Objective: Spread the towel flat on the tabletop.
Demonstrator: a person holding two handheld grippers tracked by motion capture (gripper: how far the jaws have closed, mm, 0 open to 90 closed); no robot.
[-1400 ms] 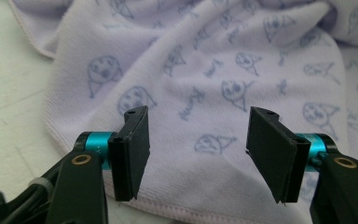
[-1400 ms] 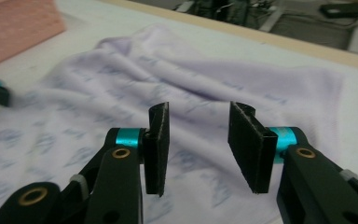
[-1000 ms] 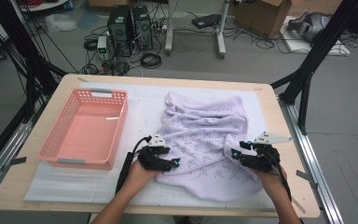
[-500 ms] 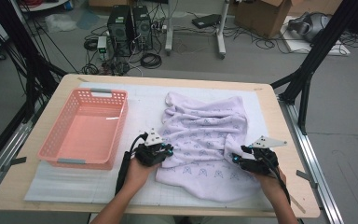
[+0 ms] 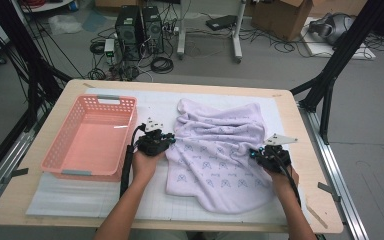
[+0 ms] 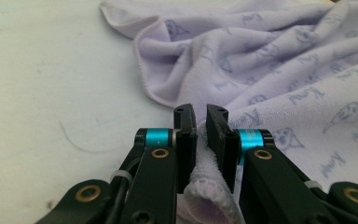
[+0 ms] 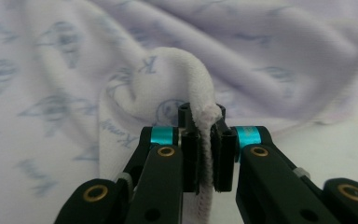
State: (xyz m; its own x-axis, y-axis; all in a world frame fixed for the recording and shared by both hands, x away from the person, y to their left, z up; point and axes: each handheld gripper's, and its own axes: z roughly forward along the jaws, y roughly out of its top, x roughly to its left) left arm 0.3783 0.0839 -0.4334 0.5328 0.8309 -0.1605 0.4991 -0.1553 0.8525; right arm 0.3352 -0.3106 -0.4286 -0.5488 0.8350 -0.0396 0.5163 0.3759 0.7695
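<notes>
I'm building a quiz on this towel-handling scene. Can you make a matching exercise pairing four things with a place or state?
1. left gripper
2. right gripper
3. pink basket
4. lavender towel

A. empty, at the table's left
B. crumpled, mid-table
C. shut on the towel's left edge
D. shut on the towel's right edge

Pairs: 1-C, 2-D, 3-A, 4-B

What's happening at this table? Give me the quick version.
A person is working a lilac towel with two hand-held grippers. The left gripper has its jaws shut on the towel's left edge, and the right gripper has pinched a fold at its right edge. The towel lies rumpled on the white mat, its far part bunched in folds. A pink basket sits to the left with nothing in it.
</notes>
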